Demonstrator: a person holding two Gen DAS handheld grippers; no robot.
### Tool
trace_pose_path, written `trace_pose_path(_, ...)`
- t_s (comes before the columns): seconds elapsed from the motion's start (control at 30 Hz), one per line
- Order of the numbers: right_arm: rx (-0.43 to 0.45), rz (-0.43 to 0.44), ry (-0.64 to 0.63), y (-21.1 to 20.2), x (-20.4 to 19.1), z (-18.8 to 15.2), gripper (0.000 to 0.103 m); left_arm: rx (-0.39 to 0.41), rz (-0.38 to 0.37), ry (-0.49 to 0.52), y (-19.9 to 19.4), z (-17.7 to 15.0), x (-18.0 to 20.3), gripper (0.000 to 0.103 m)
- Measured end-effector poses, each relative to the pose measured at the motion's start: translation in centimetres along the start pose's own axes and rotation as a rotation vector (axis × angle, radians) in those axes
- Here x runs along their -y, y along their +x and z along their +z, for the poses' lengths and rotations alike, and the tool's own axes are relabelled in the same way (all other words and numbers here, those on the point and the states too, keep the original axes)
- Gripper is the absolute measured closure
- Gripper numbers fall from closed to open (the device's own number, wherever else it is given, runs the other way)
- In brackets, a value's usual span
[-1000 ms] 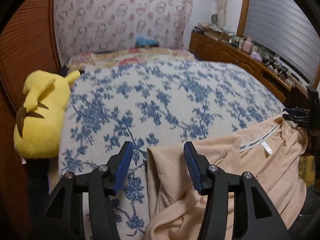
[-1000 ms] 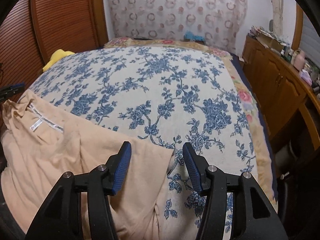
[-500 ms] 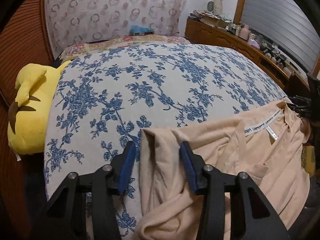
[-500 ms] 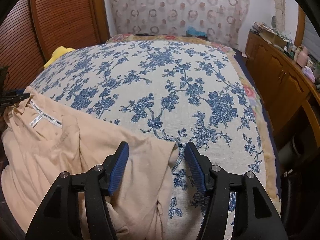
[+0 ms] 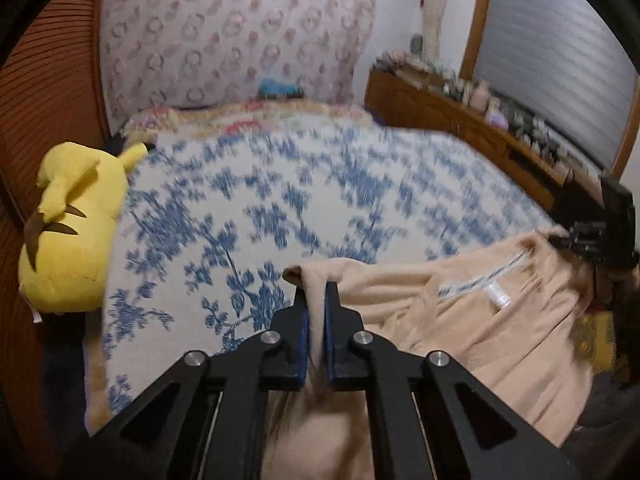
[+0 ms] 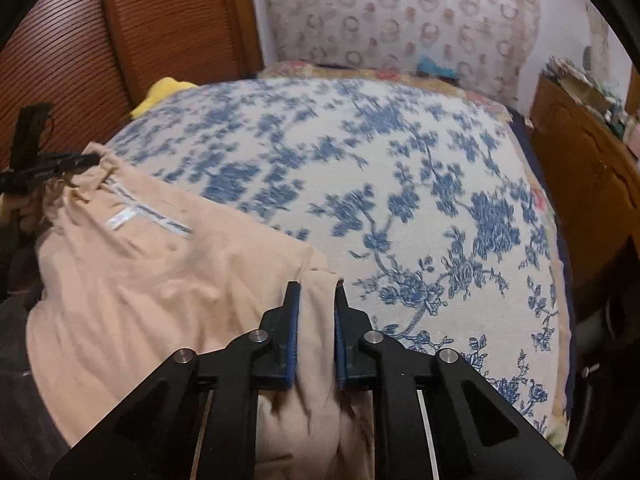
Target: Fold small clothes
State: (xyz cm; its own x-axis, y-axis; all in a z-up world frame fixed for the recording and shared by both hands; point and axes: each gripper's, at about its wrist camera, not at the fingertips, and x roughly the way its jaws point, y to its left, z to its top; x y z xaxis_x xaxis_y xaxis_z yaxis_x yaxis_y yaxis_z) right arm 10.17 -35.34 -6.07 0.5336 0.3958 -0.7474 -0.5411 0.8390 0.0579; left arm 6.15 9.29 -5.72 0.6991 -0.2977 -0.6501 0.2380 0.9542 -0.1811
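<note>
The beige garment (image 5: 460, 320) lies at the near edge of the floral bedspread (image 5: 280, 200). The left gripper (image 5: 316, 292) is clamped on one corner fold. The right gripper (image 6: 316, 296) angles downward, jaws closing on the opposite corner fold. The neck label (image 6: 120, 218) carries print too blurred to read.
</note>
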Motion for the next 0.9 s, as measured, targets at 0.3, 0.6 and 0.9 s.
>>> trace_pose_path(0.3, 0.303, -0.045, -0.085, -12.7, -3.5, 6.5, 0.094, 0.292, -0.009, 0.035, -11.1, 5.4, 1.9, 0.1)
trace_pose_path(0.6, 0.603, -0.126, -0.179, -25.8, -6.9, 13.3, 0.094, 0.548, 0.011, 0.094, -21.6, 11.5, 2.8, 0.1)
trace_pose_path(0.9, 0.728, -0.261, -0.266, -33.3, -9.5, 18.3, 0.094, 0.731, 0.046, 0.16, -29.0, 16.1, 3.4, 0.1)
